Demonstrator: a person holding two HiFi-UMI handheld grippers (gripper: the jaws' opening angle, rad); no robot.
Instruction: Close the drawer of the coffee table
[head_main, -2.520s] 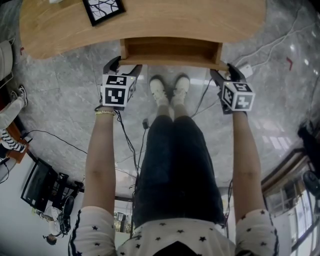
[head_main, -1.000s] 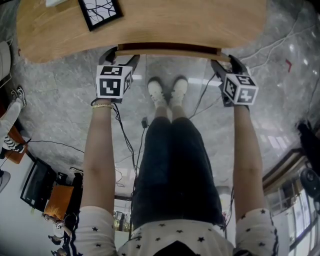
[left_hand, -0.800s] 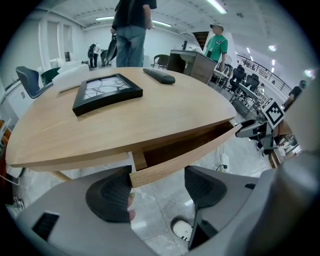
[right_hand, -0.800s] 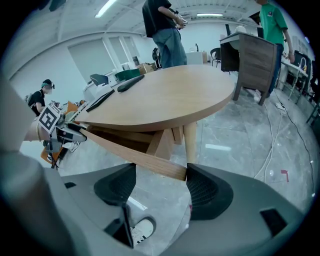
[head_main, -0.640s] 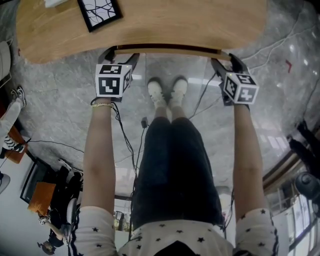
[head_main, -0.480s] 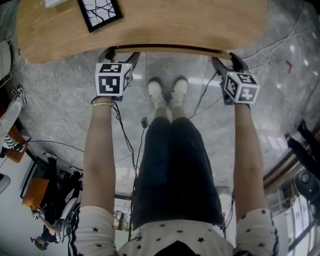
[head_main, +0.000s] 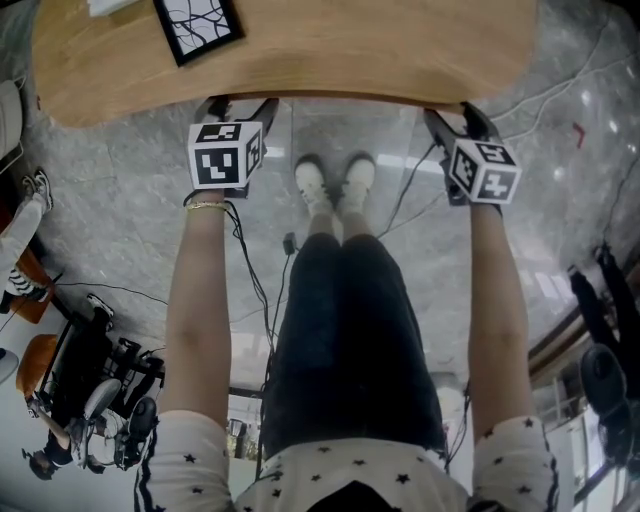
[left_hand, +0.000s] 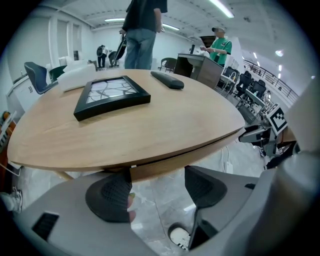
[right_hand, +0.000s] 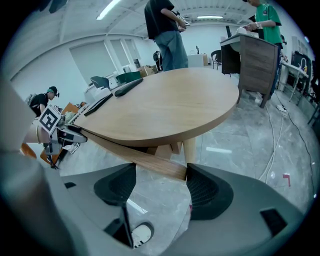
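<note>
Left gripper (left_hand: 157, 184) and right gripper (right_hand: 157, 182) are each held with jaws apart and nothing between them, close against the two ends of the drawer front (left_hand: 167, 167). That wooden strip is seen tucked under the edge of the table (head_main: 330, 45), flush or nearly so, and the closing is judged all but done. Stiff, fairly light wood is expected, so an even flat push at both ends is favoured over a pinch. On the table a black picture frame (head_main: 197, 22) is laid.
</note>
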